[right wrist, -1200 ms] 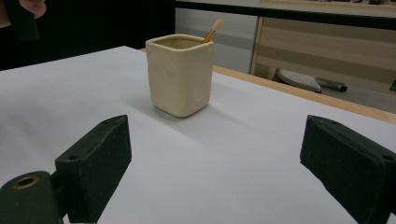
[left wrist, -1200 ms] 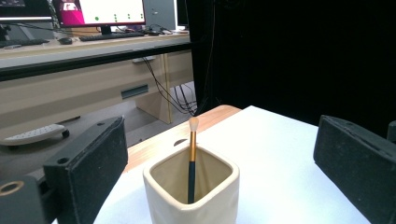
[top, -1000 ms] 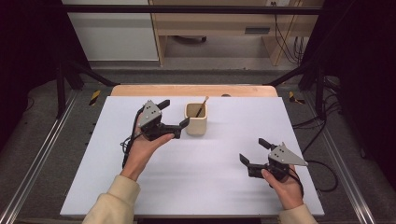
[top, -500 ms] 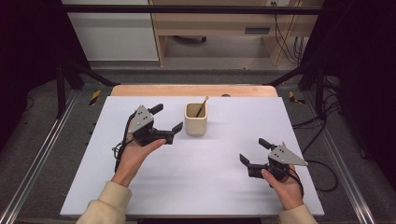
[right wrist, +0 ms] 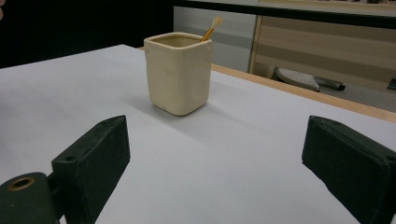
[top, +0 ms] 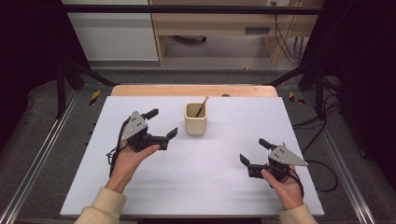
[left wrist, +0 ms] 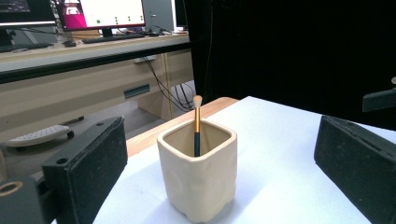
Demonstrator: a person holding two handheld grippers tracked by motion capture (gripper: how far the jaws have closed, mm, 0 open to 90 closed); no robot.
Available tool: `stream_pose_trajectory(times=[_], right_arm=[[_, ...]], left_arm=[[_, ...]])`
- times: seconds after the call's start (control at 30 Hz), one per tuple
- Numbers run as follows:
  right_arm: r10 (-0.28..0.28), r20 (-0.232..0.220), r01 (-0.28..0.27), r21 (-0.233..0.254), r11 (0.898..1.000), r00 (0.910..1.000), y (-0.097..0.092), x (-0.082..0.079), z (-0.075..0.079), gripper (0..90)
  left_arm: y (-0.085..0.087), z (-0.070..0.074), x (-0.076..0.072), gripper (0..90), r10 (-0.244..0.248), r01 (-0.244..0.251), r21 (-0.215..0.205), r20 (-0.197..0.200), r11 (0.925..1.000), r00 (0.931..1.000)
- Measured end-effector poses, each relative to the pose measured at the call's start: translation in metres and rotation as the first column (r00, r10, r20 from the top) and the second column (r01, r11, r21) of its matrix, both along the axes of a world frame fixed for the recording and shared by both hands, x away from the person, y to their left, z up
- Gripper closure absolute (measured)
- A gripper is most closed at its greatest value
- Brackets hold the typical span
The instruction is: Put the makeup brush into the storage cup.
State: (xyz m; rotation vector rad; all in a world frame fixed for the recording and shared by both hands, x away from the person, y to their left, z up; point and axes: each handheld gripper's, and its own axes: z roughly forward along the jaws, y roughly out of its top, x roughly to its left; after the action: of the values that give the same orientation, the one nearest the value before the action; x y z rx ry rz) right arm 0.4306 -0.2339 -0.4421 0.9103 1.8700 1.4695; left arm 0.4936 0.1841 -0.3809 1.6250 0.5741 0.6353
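A cream square cup (top: 195, 119) stands upright near the back middle of the white table sheet (top: 205, 186). A small brush (top: 201, 108) with a gold ferrule and pale tip leans inside it, also seen in the left gripper view as the brush (left wrist: 197, 126) in the cup (left wrist: 198, 175), and in the right gripper view as the brush (right wrist: 211, 28) in the cup (right wrist: 178, 72). My left gripper (top: 161, 124) is open, left of the cup and apart from it. My right gripper (top: 254, 150) is open near the front right, holding nothing.
A wooden table edge (top: 194, 90) runs behind the white sheet. Cables (top: 322, 170) trail off the right side. Metal rails (top: 32, 158) flank the table. Beyond it stands a wooden desk (top: 219, 23).
My left gripper has drawn back from the cup, moving left and toward the person. The right gripper has stayed in place.
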Motion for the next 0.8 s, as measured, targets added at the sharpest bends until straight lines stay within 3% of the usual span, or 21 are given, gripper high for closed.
stream_pose_trajectory(times=[0.1, 0.37, 0.8], right_arm=[[0.001, 0.001, -0.001, -0.002, 1.000, 1.0000, 0.000, 0.000, 0.000, 8.0], [-0.001, 0.003, 0.001, -0.003, 1.000, 1.0000, -0.001, 0.000, 0.000, 8.1], [-0.008, 0.009, 0.008, -0.003, 1.000, 0.9999, -0.004, -0.001, 0.000, 8.1]], left_arm=[[0.002, -0.001, -0.001, 2.1, 0.003, -0.003, -0.013, -0.003, 0.9999, 1.0000], [0.015, -0.008, -0.007, 2.1, 0.006, -0.006, 0.004, -0.006, 1.0000, 1.0000], [0.051, -0.017, -0.020, 2.2, 0.039, -0.039, 0.005, 0.001, 0.9992, 0.9992]])
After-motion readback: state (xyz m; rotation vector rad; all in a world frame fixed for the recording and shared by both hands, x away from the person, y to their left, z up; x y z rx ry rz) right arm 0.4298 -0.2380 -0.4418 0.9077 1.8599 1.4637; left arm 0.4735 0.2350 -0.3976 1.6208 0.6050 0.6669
